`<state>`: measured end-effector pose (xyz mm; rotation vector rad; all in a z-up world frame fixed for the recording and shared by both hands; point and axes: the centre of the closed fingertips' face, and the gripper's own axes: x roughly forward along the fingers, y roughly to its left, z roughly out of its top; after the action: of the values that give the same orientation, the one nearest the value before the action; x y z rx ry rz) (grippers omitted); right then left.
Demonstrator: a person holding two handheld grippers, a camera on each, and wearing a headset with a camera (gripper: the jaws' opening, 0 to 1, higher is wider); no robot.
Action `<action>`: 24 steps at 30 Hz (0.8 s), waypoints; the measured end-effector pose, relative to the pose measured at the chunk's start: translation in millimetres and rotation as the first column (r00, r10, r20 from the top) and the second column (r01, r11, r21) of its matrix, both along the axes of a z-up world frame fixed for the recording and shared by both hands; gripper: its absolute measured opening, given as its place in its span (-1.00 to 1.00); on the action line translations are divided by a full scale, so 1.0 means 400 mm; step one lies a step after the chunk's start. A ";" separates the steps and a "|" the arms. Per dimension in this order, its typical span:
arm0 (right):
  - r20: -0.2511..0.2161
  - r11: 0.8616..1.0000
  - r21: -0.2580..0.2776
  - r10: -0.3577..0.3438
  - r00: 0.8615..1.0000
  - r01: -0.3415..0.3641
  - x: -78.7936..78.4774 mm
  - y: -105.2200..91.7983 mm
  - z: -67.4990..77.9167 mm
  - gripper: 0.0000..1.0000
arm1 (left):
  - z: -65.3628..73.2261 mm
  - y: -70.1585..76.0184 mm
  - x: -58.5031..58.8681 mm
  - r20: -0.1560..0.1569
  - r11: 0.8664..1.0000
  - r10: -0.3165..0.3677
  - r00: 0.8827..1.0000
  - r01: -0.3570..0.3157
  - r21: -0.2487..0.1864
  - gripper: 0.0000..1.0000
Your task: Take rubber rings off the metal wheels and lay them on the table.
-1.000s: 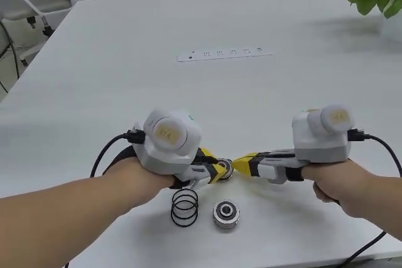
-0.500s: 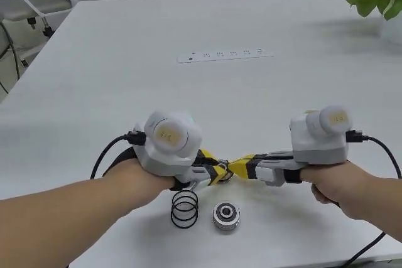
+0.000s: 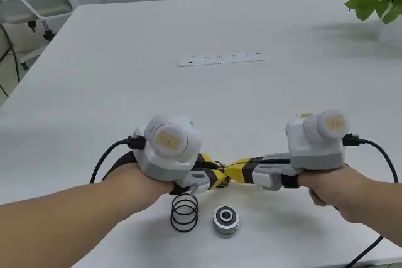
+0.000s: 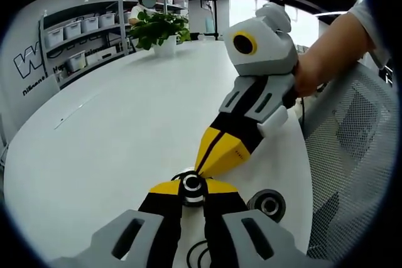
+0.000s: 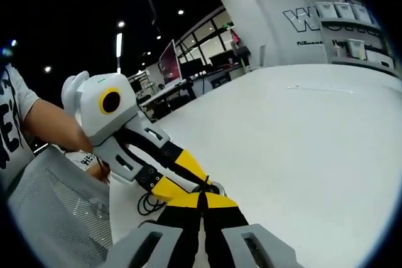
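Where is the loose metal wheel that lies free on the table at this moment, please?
In the head view, the loose metal wheel lies near the front edge of the table, just right of the black rubber rings.

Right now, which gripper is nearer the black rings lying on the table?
Left. The left gripper sits just behind the rings, its body almost over them; the right gripper points in from the other side, farther off.
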<state>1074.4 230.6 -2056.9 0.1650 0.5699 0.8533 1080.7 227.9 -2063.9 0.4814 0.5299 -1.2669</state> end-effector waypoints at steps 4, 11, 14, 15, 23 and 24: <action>0.003 1.000 -0.008 -0.004 1.000 0.004 0.002 -0.001 -0.003 -1.00 | 0.000 0.000 0.000 -0.002 1.000 0.003 1.000 -0.003 -0.001 -0.86; 0.005 1.000 -0.012 -0.019 1.000 0.020 0.007 -0.010 -0.001 -1.00 | 0.000 0.002 -0.001 -0.008 1.000 0.006 1.000 -0.006 -0.001 -0.85; 0.006 1.000 -0.010 -0.028 1.000 0.028 0.008 -0.015 0.002 -1.00 | 0.001 0.004 -0.001 -0.016 1.000 0.007 1.000 -0.006 0.002 -0.83; 0.006 1.000 -0.009 -0.029 1.000 0.029 0.009 -0.016 0.002 -1.00 | 0.001 0.005 -0.002 -0.017 1.000 0.004 1.000 -0.004 0.003 -0.79; 0.009 1.000 0.002 -0.029 1.000 0.029 0.008 -0.013 0.014 -1.00 | 0.031 0.016 -0.024 -0.024 1.000 -0.014 1.000 0.013 -0.019 -0.65; 0.009 1.000 0.003 -0.029 1.000 0.029 0.007 -0.013 0.015 -1.00 | 0.035 0.017 -0.025 -0.024 1.000 -0.013 1.000 0.013 -0.024 -0.63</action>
<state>1077.2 225.4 -2050.9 0.1715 0.5564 0.8260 1070.8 234.9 -2049.9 0.4506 0.5317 -1.2917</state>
